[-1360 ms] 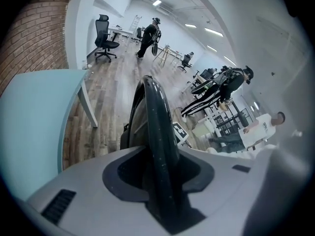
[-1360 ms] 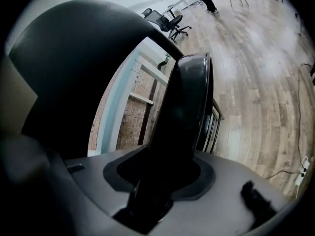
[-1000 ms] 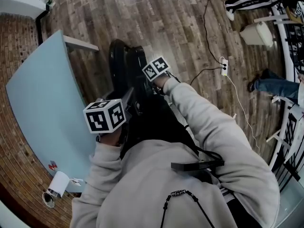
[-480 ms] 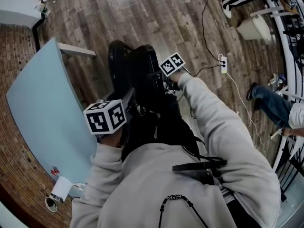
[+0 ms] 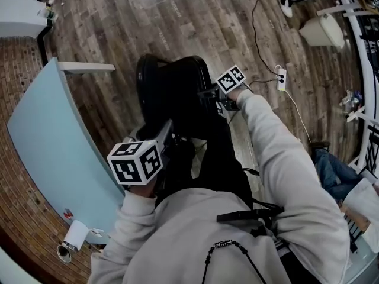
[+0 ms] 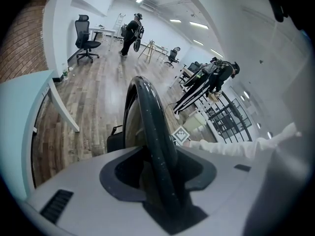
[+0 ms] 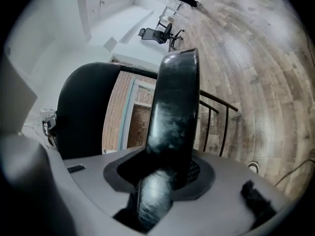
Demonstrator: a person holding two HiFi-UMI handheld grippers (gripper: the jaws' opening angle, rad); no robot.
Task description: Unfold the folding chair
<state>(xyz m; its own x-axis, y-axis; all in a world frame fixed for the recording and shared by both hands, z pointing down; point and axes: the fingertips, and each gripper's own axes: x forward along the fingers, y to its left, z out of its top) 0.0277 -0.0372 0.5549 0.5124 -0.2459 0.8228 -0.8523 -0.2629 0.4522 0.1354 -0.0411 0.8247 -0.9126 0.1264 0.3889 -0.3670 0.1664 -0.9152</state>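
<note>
The black folding chair (image 5: 172,93) stands on the wood floor in front of me, its seat swung partly away from the back. My left gripper (image 5: 167,136) is at the chair's near side. In the left gripper view the round black frame tube (image 6: 150,127) runs between the jaws, and the left gripper (image 6: 157,183) is shut on it. My right gripper (image 5: 208,93) holds the chair's right side. There the glossy black seat edge (image 7: 177,102) sits in the right gripper (image 7: 160,181), with the dark backrest (image 7: 83,109) to its left.
A light blue table (image 5: 47,141) stands close on the left, with a paper roll (image 5: 76,234) at its near corner. A white power strip (image 5: 280,78) and its cable lie on the floor to the right. A white bin (image 5: 323,31) and people are at the far right.
My right gripper has moved right with the seat edge, and the chair has spread wider. My left gripper has drifted slightly down and toward me, still on the frame tube.
</note>
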